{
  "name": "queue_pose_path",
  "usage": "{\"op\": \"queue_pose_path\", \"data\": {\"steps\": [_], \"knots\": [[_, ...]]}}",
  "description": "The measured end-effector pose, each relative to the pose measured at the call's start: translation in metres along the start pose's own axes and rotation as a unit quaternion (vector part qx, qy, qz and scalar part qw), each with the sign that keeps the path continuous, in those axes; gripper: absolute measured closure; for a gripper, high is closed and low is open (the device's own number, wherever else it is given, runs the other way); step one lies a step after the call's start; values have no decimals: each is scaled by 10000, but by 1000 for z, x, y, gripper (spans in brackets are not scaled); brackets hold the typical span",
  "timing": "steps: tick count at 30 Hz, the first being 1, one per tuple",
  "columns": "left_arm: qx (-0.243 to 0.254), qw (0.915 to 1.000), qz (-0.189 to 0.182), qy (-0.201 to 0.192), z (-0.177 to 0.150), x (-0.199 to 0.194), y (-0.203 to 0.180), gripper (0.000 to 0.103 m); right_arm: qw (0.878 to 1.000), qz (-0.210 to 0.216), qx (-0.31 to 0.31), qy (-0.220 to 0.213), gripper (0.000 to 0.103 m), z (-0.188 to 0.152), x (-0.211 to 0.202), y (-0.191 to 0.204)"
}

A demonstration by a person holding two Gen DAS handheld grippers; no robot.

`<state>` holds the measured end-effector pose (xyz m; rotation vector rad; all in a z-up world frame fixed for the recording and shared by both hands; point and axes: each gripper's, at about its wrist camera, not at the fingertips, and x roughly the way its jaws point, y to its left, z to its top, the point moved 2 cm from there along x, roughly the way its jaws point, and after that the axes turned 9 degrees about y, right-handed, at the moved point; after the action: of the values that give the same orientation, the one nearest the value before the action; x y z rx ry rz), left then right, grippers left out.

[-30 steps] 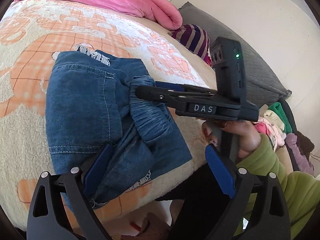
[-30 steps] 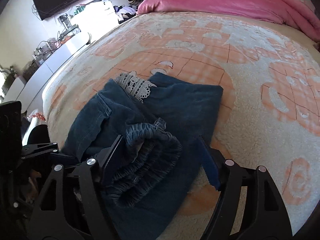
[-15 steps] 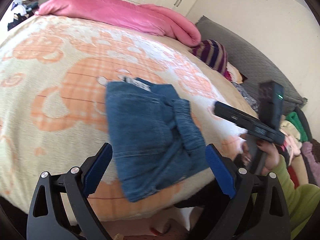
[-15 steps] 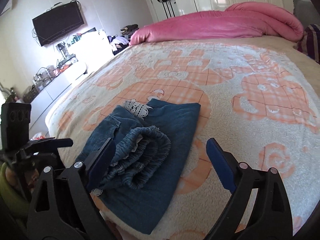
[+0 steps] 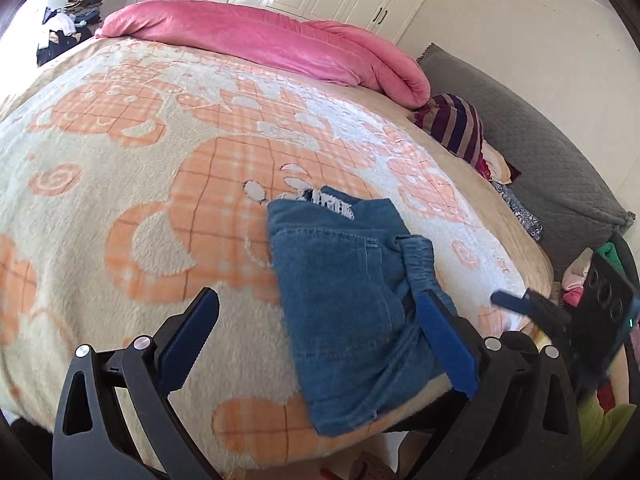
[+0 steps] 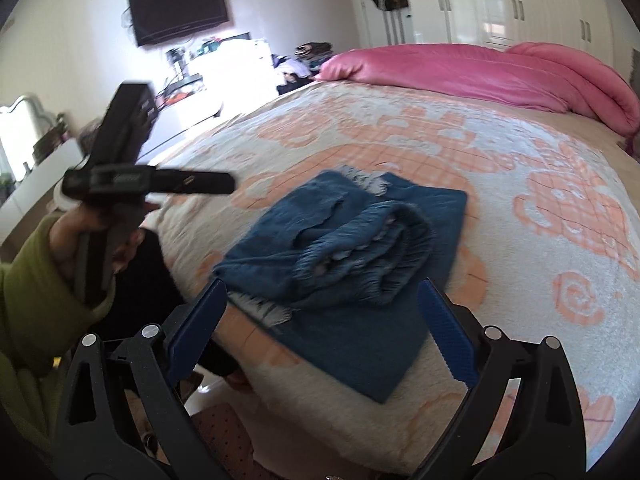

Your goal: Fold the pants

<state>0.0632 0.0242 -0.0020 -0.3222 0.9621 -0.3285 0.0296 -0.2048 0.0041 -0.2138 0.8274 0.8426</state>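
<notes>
Both grippers are seen spread wide with nothing held. The left gripper [image 5: 316, 340] is held above the near edge of the bed [image 5: 120, 184], its jaws well apart and touching nothing; the jeans [image 5: 352, 300] appear between and beyond the blue pads (not pressed by them). The right gripper [image 6: 322, 330] is likewise wide apart; its jaws have just been opening, and the jeans [image 6: 348, 256] lie beyond them, unclamped. In the left wrist view the right gripper is also glimpsed at the right edge, blurred. In the right wrist view the left gripper is seen at the left, gripped by a hand [image 6: 96, 228] in a green sleeve [image 6: 36, 292].

One pair of jeans is counted, folded into a compact block near the bed's near edge, with the gathered waistband [image 6: 372, 256] bunched on top and a bit of white lace [image 6: 368, 180] showing at the far end. Two grippers, one pink duvet [image 5: 272, 44] along the far side, and one wall television [image 6: 180, 8] are counted.
</notes>
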Motion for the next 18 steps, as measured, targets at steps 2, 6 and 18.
{"op": "queue_pose_path", "data": {"steps": [2, 6, 18], "knots": [[7, 10000, -35, 63, 5, 6, 0, 5, 9998, 61, -171, 87, 13, 1, 6, 13], [96, 9998, -136, 137, 15, 16, -6, 6, 9984, 218, -471, 242, 16, 3, 18, 32], [379, 9960, -404, 696, 35, 69, -27, 31, 9791, -75, -1836, 869, 63, 14, 67, 72]]}}
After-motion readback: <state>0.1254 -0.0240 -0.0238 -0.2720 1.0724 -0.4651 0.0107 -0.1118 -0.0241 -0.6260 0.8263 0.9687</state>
